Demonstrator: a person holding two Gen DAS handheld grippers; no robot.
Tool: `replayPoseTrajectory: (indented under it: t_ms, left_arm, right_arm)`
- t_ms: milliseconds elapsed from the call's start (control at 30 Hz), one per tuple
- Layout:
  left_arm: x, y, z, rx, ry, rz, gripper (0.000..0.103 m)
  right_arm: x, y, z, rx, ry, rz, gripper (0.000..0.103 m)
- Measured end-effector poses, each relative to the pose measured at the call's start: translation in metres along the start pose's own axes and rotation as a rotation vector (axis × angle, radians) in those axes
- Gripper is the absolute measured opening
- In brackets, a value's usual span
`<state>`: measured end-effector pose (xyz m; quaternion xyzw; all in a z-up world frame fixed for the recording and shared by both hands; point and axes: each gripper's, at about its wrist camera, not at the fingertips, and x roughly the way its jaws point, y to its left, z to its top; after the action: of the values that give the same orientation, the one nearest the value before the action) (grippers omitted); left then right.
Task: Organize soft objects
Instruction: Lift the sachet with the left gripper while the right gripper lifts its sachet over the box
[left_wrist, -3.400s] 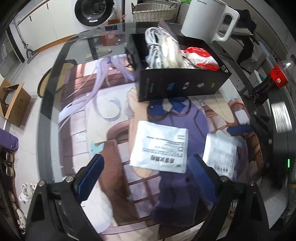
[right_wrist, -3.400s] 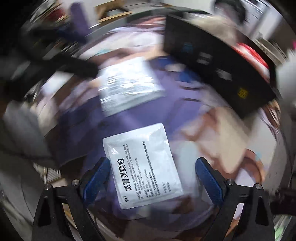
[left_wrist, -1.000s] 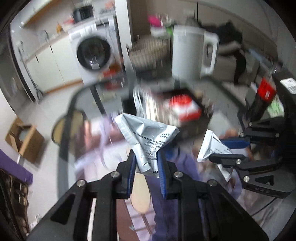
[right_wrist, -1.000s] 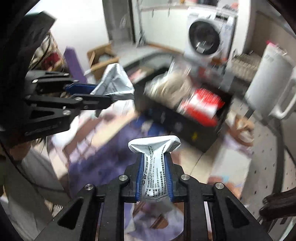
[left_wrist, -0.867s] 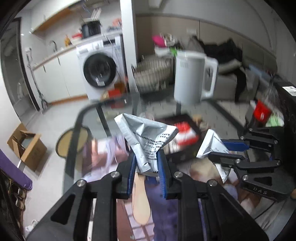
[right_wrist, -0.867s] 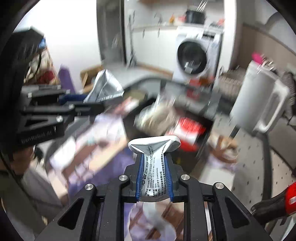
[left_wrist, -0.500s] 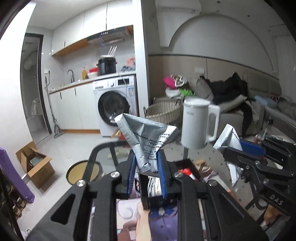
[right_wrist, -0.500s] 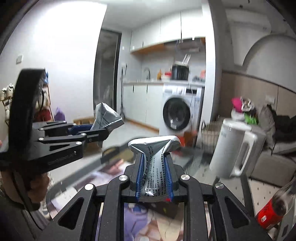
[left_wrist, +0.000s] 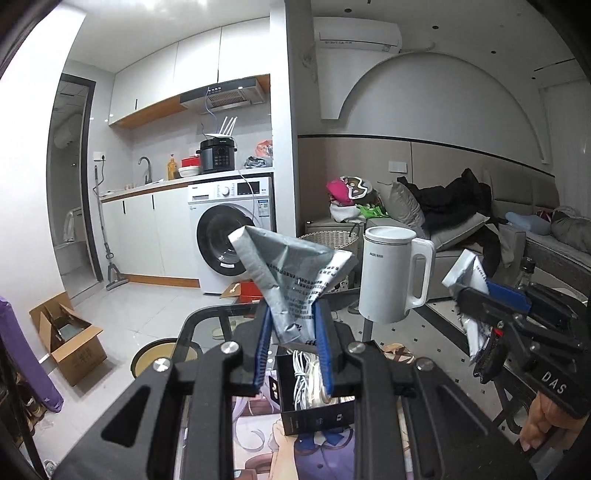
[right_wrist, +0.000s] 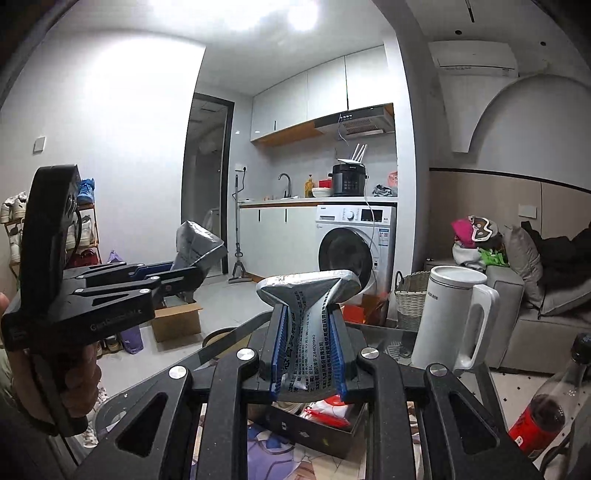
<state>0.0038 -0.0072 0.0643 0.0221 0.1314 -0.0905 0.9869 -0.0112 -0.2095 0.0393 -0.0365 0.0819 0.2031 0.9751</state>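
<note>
Left gripper (left_wrist: 293, 345): jaws pressed together on a silver foil sachet (left_wrist: 291, 280), pinched at its lower end, the rest fanning up crumpled above the blue pads (left_wrist: 263, 343). Pointing roughly level, slightly down, raised off the table.

Right gripper (right_wrist: 308, 354): same story, jaws clamped on a second foil sachet (right_wrist: 308, 295) with printed text, top flared out above the pads.

Each gripper shows in the other's view: right gripper off to the right of the left one, with its sachet (left_wrist: 466, 273) sticking up; left gripper to the left of the right one, with its sachet (right_wrist: 197, 242).

Below and just ahead of both tools: open black box (left_wrist: 314, 413) on the glass table (left_wrist: 201, 332), white cables (left_wrist: 300, 373) and a red-white packet (right_wrist: 327, 406) already inside. Beyond it a white kettle (left_wrist: 393, 273); cola bottle (right_wrist: 545, 402) far right of the right gripper. Washing machine (left_wrist: 229, 236) and wicker basket (right_wrist: 410, 299) in the background.

Progress: pick-up looks done for both sachets, both lifted clear. Left to do, likely: carry them over the box, lower, release inside. Whether more loose soft items remain on the table, can't tell; the grippers block most of it.
</note>
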Motion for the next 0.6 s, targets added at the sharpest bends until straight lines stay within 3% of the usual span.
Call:
replayPoseTrajectory:
  t_ms: [600]
  left_arm:
    - [0.022, 0.0, 0.009, -0.058, -0.019, 0.0, 0.021]
  right_arm:
    - [0.019, 0.002, 0.002, -0.004, -0.021, -0.01, 0.021]
